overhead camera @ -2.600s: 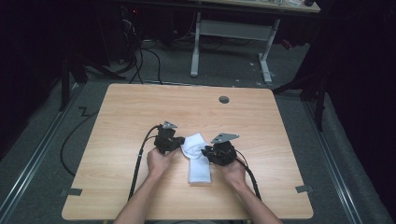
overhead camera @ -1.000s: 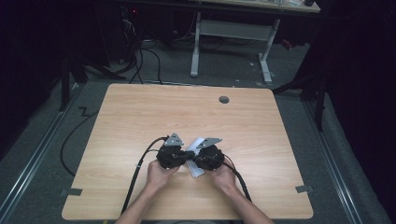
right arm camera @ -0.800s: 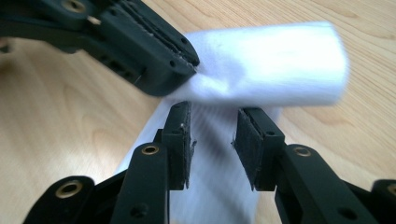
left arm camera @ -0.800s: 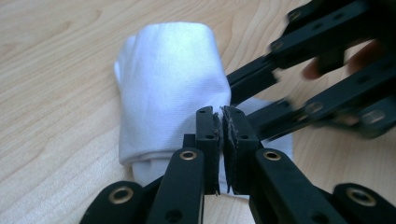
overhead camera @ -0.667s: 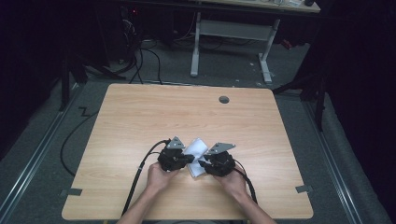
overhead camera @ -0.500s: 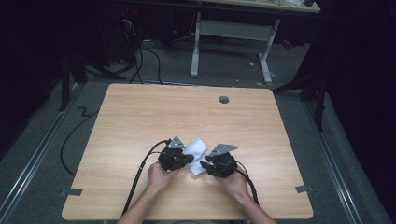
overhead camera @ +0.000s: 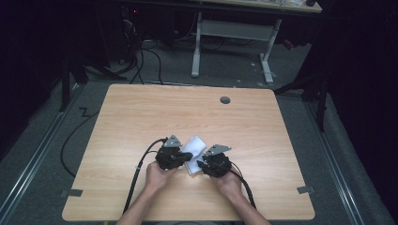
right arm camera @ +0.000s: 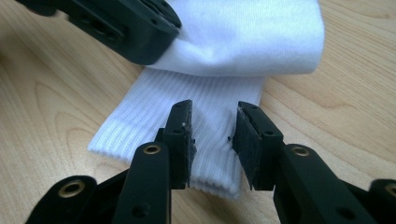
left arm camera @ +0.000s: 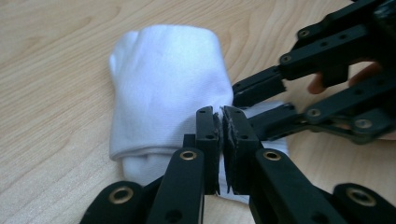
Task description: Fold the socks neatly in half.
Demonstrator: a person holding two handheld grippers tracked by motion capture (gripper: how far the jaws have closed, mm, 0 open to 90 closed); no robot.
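Observation:
A white sock (overhead camera: 195, 149) lies on the wooden table (overhead camera: 141, 117), folded over on itself. In the left gripper view the smooth folded part (left arm camera: 168, 88) bulges above my left gripper (left arm camera: 220, 116), whose jaws are pressed together at the sock's near edge; no cloth shows between them. My right gripper (right arm camera: 212, 116) is open, its jaws standing either side of the ribbed cuff (right arm camera: 205, 102). In the high view the left gripper (overhead camera: 185, 157) and right gripper (overhead camera: 201, 165) meet at the sock's near end. The right gripper's fingers (left arm camera: 261, 88) reach in from the right.
A round cable hole (overhead camera: 225, 100) sits near the table's far edge. Black cables (overhead camera: 141, 164) trail from both grippers toward the front edge. Beyond the table stand a desk frame (overhead camera: 234, 37) and floor cables.
The sock, spread longer 2.6 s ago, is now folded into a shorter bundle. Both grippers closed in over it, then the right one drew slightly to the right.

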